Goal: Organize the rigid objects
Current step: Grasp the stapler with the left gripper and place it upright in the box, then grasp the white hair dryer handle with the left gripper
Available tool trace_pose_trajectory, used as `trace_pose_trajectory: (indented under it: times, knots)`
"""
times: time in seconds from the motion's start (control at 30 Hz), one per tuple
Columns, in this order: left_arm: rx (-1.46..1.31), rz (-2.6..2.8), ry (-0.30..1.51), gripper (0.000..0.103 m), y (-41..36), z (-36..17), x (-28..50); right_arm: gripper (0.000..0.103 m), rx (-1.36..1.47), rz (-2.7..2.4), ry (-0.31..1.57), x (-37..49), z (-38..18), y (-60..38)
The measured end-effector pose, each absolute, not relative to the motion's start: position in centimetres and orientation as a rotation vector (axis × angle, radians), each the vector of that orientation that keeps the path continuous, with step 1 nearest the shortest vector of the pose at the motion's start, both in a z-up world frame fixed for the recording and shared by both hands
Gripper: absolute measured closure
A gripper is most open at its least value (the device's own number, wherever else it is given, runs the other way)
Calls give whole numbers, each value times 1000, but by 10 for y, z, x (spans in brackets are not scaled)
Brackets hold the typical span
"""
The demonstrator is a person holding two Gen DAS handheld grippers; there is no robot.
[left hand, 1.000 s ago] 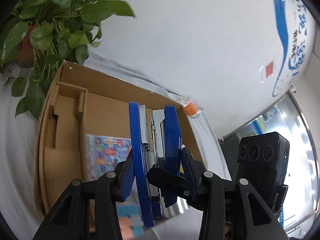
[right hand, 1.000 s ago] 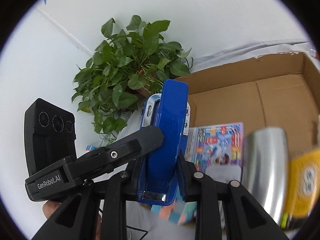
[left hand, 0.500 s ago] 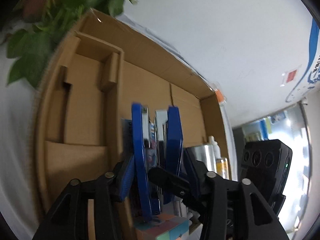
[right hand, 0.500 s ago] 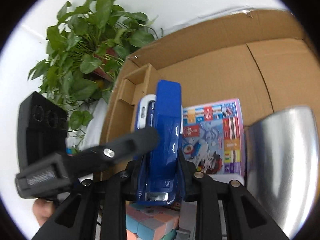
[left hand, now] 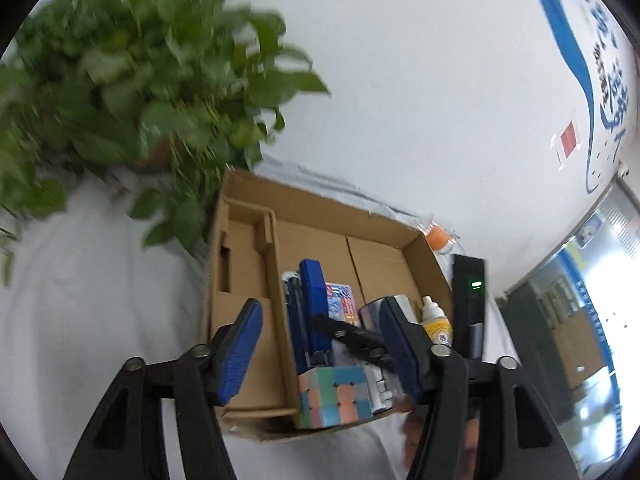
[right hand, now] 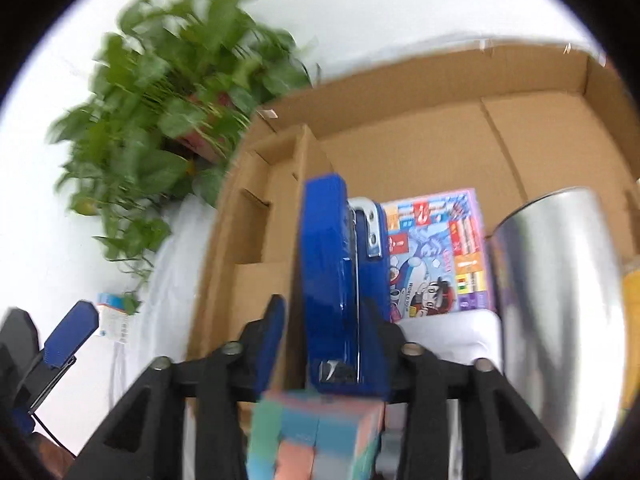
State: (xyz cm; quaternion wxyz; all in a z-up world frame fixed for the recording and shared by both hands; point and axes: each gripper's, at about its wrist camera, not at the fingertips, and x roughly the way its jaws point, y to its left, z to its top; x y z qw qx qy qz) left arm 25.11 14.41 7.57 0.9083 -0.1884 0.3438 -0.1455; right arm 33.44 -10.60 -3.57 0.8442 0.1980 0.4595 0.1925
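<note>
With the blue stapler (right hand: 340, 280) stood on end in the cardboard box (right hand: 440, 92) between the just-opened right tool (right hand: 324, 344) jaws, while the left tool (left hand: 320, 356) gapes empty, withdrawal is best made straight back, lest it be toppled.

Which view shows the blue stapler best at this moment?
The right wrist view: the blue stapler fills the centre, standing on edge in the cardboard box. The left wrist view shows the same stapler far smaller, partly hidden.

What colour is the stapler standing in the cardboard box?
Blue, with silver metal parts. The stapler shows best in the right wrist view.
</note>
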Motion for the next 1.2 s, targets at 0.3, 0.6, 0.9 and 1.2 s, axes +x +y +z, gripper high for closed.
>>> trace_pose_trajectory:
  times: [0.3,0.6,0.9,1.2]
  knots:
    - [-24,75,440,0,106,118,102,15,79,306,771,212,4,-152]
    - [-165,-83,646,100,75,32,59,93,-90,244,731,126,-22,-166]
    - [-220,28,637,1,91,-4,16,5,-97,291,557,69,-15,-164]
    - [-428,-11,880,23,129,-100,0,5,-130,427,621,49,-41,-127]
